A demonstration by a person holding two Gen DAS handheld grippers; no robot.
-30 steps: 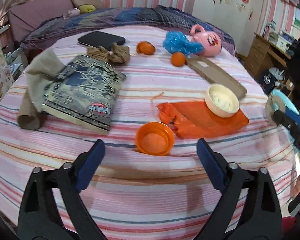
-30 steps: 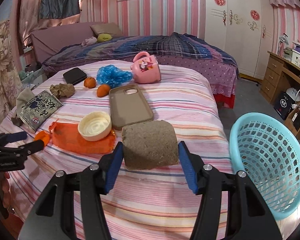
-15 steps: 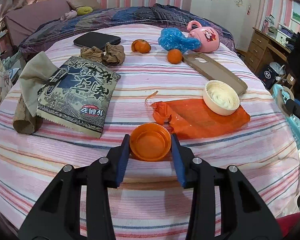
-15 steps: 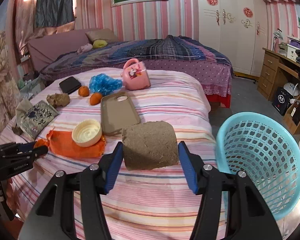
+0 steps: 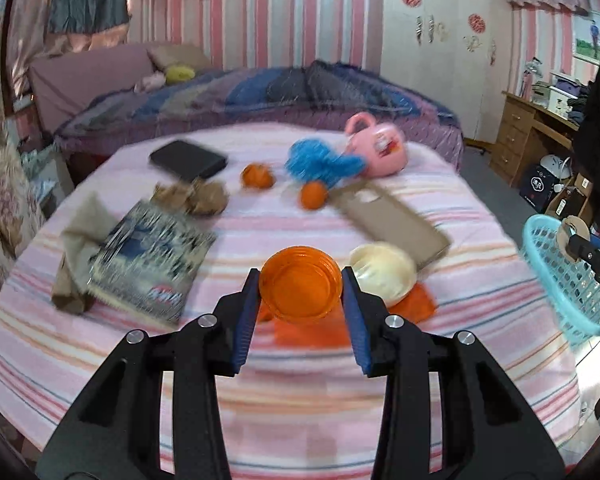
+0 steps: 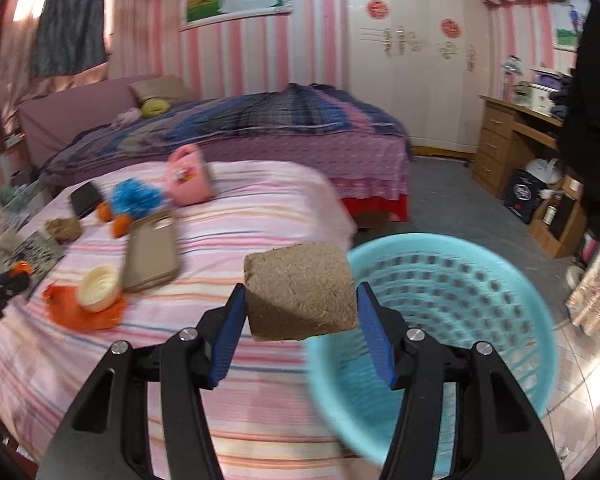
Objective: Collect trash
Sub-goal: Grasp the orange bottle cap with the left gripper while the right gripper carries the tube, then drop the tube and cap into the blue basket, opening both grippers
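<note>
Your left gripper (image 5: 300, 292) has just closed its jaws around the orange cap (image 5: 300, 284), and both blue pads now press on its sides. A second ago the cap sat on the striped bedspread (image 5: 260, 392) between wide-open jaws; now it fills the centre of the left wrist view and looks raised clear of the cloth, with the orange bag (image 5: 414, 304) and the cream lid (image 5: 382, 272) just below and right of it. That means one more piece of trash is picked and ready to carry.

Your right gripper (image 6: 300, 316) keeps its jaws clamped on the brown fibrous block (image 6: 300, 294), as before. What differs is the blue basket (image 6: 460, 308): it has moved from the right edge of the right wrist view to the lower right, directly behind and beneath the block. I judge the block to be near the rim, not yet inside.

In the left wrist view the basket sits at the right edge, well apart from the cap, so that load has further to travel.
</note>
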